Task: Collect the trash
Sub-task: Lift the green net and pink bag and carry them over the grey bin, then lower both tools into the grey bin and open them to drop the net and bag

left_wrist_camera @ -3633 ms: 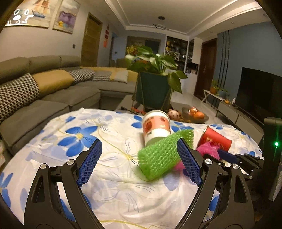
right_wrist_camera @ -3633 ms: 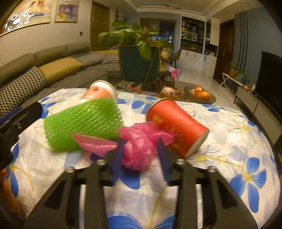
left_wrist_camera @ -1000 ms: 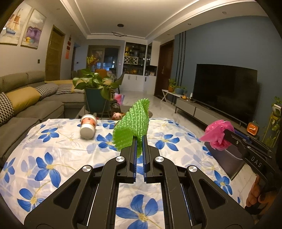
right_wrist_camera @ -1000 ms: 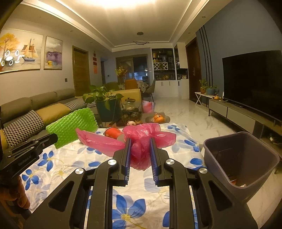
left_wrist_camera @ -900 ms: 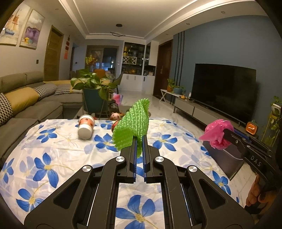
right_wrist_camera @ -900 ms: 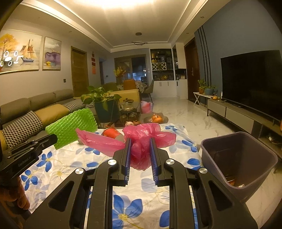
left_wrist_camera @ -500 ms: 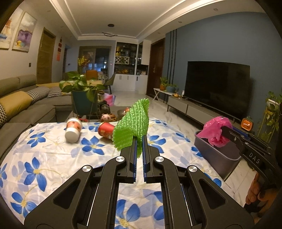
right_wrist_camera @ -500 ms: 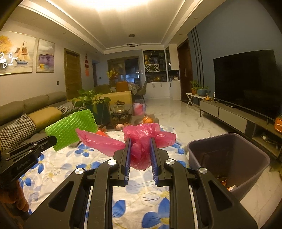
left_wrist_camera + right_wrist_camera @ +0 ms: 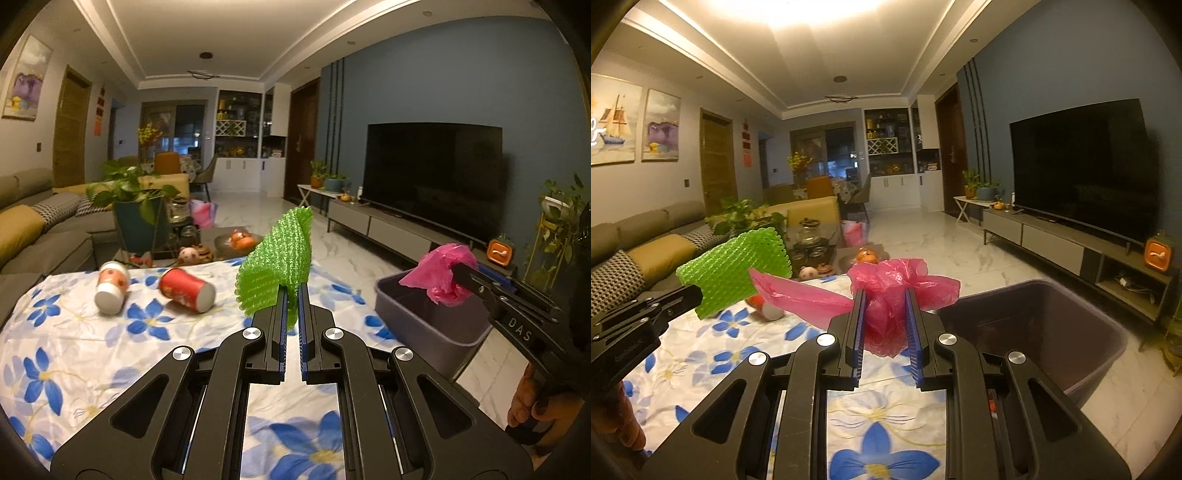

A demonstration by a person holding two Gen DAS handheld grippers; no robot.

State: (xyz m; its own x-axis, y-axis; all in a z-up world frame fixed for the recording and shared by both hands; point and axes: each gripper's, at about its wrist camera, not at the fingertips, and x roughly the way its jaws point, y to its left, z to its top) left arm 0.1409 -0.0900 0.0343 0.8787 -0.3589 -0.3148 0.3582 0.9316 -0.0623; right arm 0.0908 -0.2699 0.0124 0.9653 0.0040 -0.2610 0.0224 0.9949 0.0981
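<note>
1. Left wrist view: my left tongs (image 9: 291,295) are clamping narrow on the green net (image 9: 277,258), which is standing up above the table (image 9: 74,354), off to the left of the bin (image 9: 424,325).
2. My right tongs (image 9: 884,310) are pinching the pink bag (image 9: 890,295); from the left view the bag (image 9: 445,275) is hanging over the bin's near rim.
3. I am in the carrying step, I judge: both pieces of trash are lifted, neither is dropped yet.
4. Next, I think, the right tongs should come a little further over the bin's (image 9: 1034,325) hollow and spread wide, so the light bag falls inside rather than catching on the rim. The left tongs then need to swing right to the bin with the net.
5. Two cups, the red cup (image 9: 186,290) and the white cup (image 9: 110,286), are lying on their sides on the table, well to the left of the bin, not yet collected.
6. Against 3.6 s ago: then the left tongs were wide around the net on the cloth and the bag was resting beside the red cup; now both are aloft. Over the last second the bin has been drawing closer in both views.
</note>
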